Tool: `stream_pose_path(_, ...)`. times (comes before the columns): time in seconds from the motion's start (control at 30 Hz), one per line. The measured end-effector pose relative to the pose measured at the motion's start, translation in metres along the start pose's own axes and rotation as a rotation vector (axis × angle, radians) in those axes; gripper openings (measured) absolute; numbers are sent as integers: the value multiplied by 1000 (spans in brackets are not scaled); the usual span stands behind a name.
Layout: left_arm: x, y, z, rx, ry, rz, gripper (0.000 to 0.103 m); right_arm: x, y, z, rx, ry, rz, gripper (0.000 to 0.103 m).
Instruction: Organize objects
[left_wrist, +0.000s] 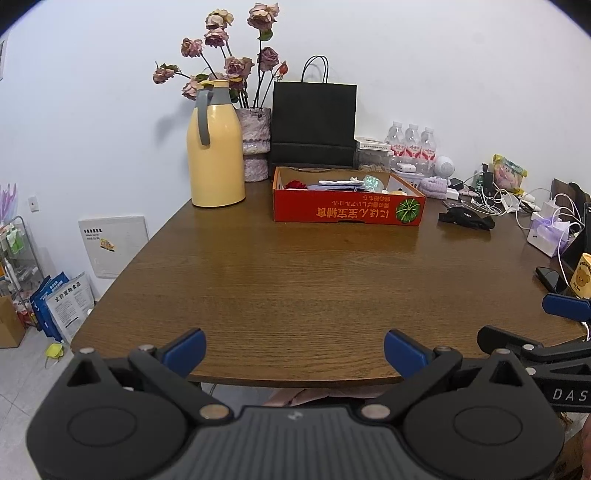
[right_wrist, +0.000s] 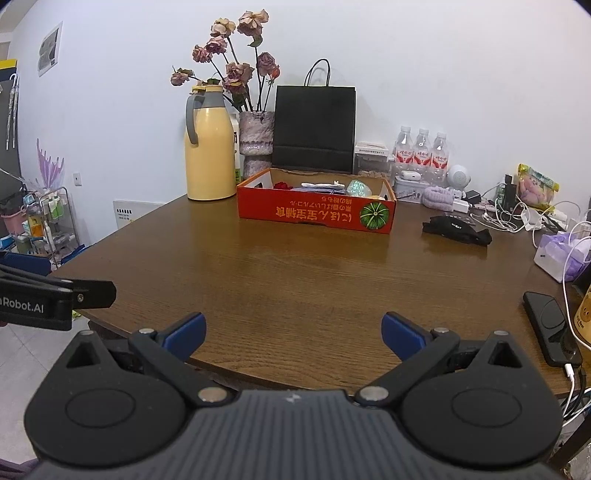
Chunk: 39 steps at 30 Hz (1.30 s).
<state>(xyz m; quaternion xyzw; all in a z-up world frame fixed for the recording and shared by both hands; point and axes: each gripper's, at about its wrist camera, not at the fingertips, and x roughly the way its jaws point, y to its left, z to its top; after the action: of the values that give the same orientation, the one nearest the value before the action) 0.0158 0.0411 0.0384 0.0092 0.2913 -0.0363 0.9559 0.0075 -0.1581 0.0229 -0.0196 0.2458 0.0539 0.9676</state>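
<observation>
A red cardboard box (left_wrist: 347, 212) (right_wrist: 314, 214) with a watermelon print stands at the back of the brown table (left_wrist: 295, 288) (right_wrist: 314, 280). It holds several small items, among them something red, a white piece and a shiny greenish ball. My left gripper (left_wrist: 294, 350) is open and empty over the table's near edge. My right gripper (right_wrist: 293, 334) is open and empty, also at the near edge, to the right of the left one. Each gripper shows at the side of the other's view.
A yellow thermos jug (left_wrist: 214, 147) (right_wrist: 210, 147), a vase of dried roses (left_wrist: 255, 140) and a black paper bag (left_wrist: 314, 122) stand behind the box. A black pouch (left_wrist: 465, 218) (right_wrist: 456, 229), cables, chargers, water bottles (right_wrist: 421, 151) and a phone (right_wrist: 552, 328) crowd the right side.
</observation>
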Motion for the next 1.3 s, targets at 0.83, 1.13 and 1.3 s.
stream_pose_path(0.83, 5, 1, -2, 5, 9, -3, 103, 9, -19, -3, 34, 46, -30, 103)
stream_pose_path(1.13, 8, -1, -3, 13, 15, 1, 103, 11, -22, -4, 25, 50, -36, 103)
stream_pose_path(1.3, 9, 0, -4, 9, 15, -1, 103, 11, -21, -5, 15, 67, -41, 103)
